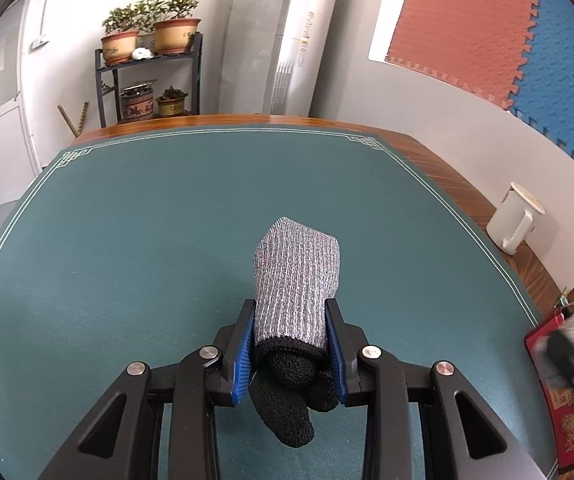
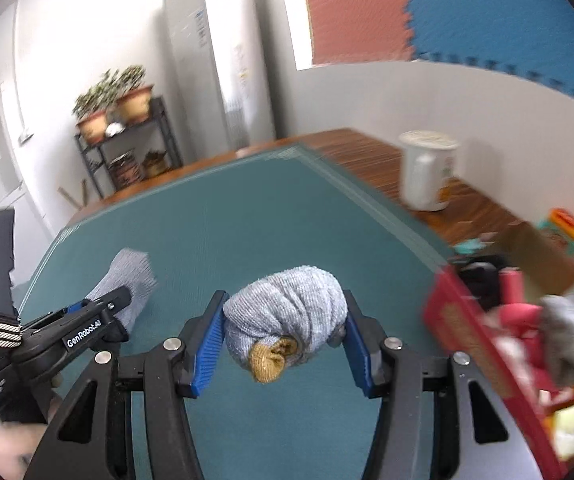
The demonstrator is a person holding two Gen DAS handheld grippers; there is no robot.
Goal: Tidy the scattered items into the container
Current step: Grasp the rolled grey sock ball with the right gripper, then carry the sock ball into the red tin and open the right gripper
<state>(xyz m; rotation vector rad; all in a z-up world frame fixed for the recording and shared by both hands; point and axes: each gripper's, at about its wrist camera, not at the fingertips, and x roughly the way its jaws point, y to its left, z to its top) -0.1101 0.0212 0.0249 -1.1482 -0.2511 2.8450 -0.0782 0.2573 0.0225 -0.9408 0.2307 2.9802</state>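
My left gripper (image 1: pixel 291 309) is shut on a grey knitted glove with black fingers (image 1: pixel 297 268), held just above the green mat (image 1: pixel 127 240). The right wrist view shows that left gripper (image 2: pixel 125 300) at the left, with the grey glove (image 2: pixel 133 274) sticking out of it. My right gripper (image 2: pixel 285 296) is shut on a rolled light-blue sock ball with a mustard toe (image 2: pixel 287 320), lifted off the mat. To its right stands the red container (image 2: pixel 457 320), blurred, holding pink and grey items. The same red container (image 1: pixel 543 364) appears at the right edge of the left wrist view.
A white lidded jug (image 2: pixel 427 172) stands on the bare wooden tabletop (image 2: pixel 367 156) at the back right. A brown cardboard box (image 2: pixel 535 252) with colourful toys sits behind the red container. A black plant shelf (image 1: pixel 149 80) stands beyond the table's far edge.
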